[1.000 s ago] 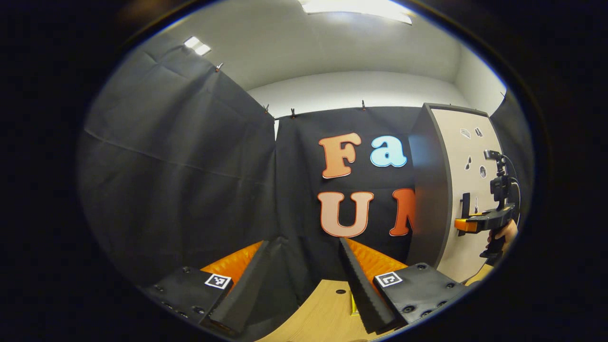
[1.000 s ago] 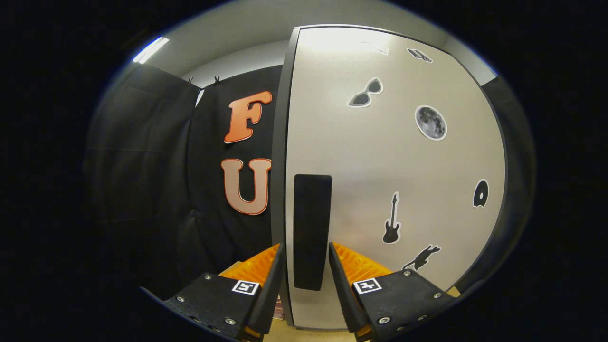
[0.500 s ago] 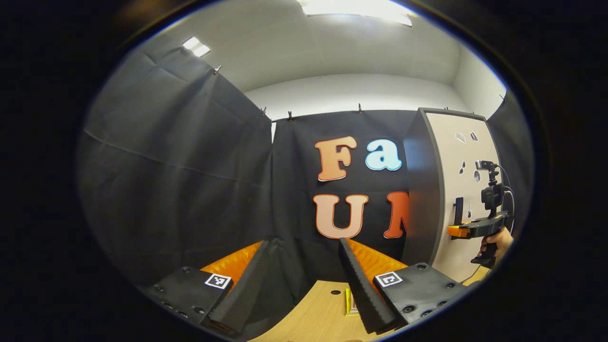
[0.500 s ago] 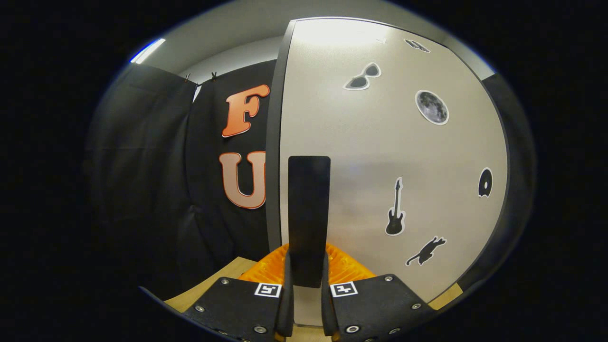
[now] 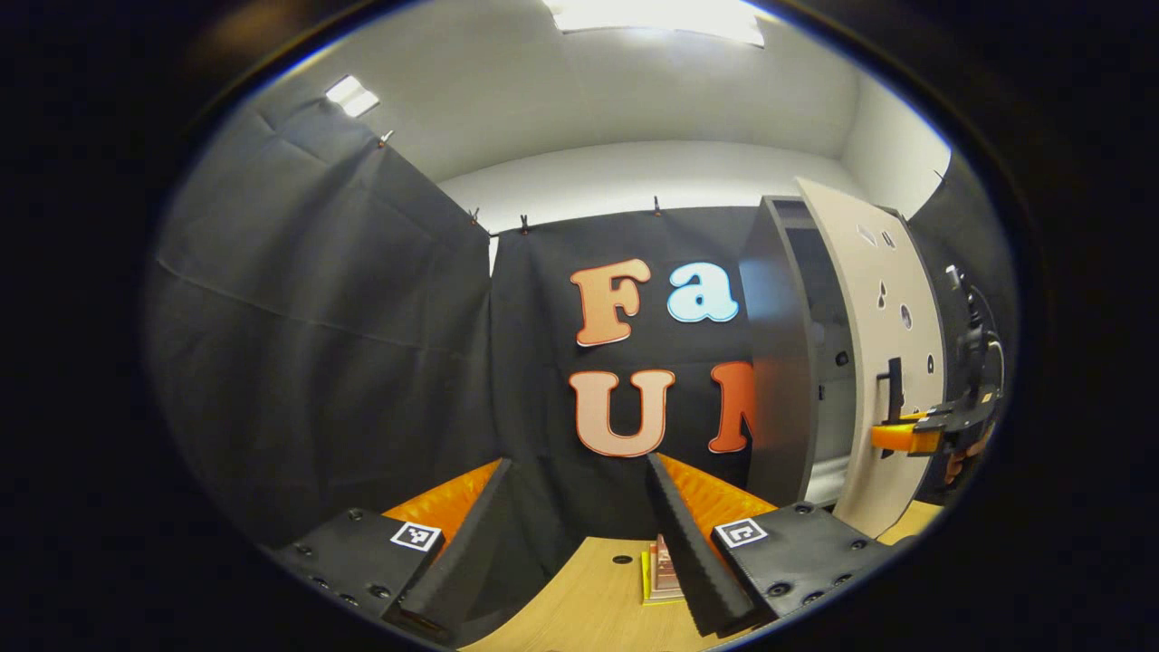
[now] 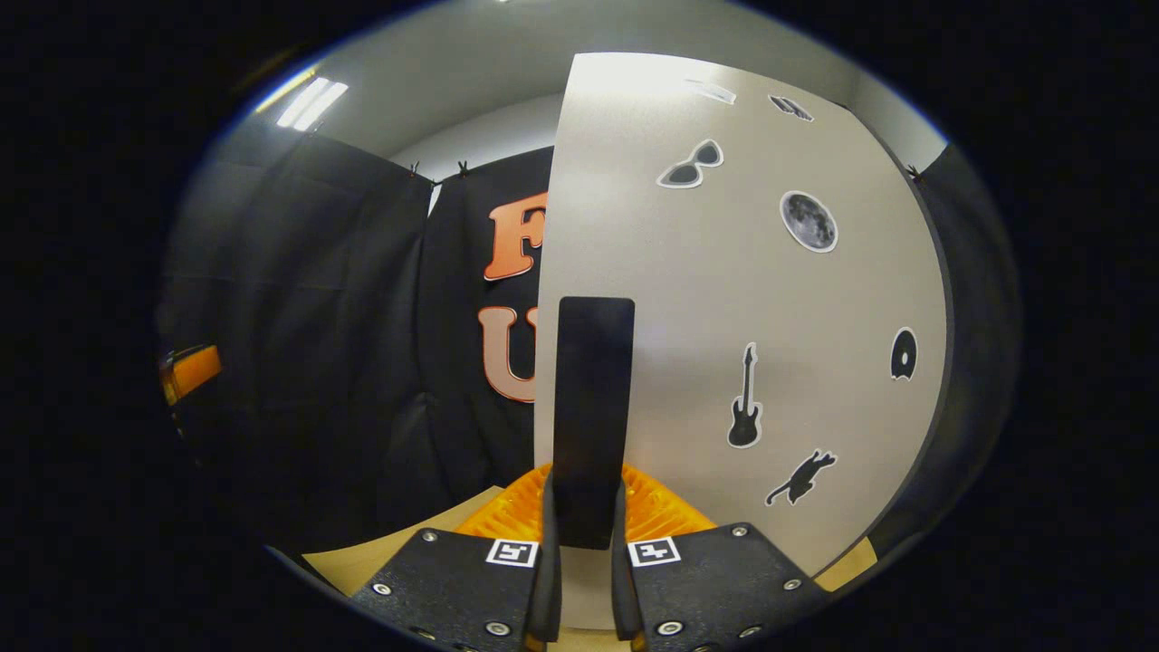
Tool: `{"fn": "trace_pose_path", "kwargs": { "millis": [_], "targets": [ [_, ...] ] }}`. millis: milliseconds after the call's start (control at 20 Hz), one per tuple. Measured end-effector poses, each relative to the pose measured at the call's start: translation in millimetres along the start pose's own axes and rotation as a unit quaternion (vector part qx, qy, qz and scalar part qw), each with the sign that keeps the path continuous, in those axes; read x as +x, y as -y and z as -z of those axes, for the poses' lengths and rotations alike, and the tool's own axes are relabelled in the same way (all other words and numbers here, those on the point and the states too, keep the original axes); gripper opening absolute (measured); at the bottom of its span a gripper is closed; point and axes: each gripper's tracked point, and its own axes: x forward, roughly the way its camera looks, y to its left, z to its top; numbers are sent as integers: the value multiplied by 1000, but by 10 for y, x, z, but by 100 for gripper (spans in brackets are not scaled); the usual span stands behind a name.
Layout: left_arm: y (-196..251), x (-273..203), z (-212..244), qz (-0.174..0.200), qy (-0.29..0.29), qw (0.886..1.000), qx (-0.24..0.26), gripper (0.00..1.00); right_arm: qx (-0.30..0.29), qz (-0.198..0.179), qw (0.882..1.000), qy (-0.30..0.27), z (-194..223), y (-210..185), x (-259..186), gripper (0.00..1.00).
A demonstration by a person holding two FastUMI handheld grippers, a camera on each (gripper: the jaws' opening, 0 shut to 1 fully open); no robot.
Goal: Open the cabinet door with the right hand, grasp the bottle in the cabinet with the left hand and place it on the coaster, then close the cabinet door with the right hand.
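Pale beige cabinet door with small black stickers stands partly open, swung clear of the dark grey cabinet body; interior visible in left gripper view, too dim to make out a bottle. Right gripper fingers nearly closed, clamped on both sides of the flat black vertical door handle. Same gripper shows at the handle in left gripper view. Left gripper held wide open, holding nothing, above light wooden tabletop. Small square yellow-edged coaster lies on the table, just beside its right finger.
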Motion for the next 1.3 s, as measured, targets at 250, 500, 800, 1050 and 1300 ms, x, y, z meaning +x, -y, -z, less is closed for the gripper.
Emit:
{"fn": "trace_pose_path", "kwargs": {
  "millis": [250,500,800,1050,1300],
  "targets": [
    [353,144,169,31,-15,999,-12,96,-12,-20,1000,8,-4,71,-706,22],
    [673,274,327,57,-25,998,-19,94,-6,-28,999,28,-26,145,-969,22],
    [1145,367,418,96,-41,994,-28,96,-4,-11,998,60,-105,358,-1416,22],
    [1783,357,406,146,-43,988,-40,94,0,12,996,84,-106,761,-1994,22],
    [2649,299,522,204,-54,977,-32,93,-1,13,995,99,-83,1101,-2370,22]
  ]
}}
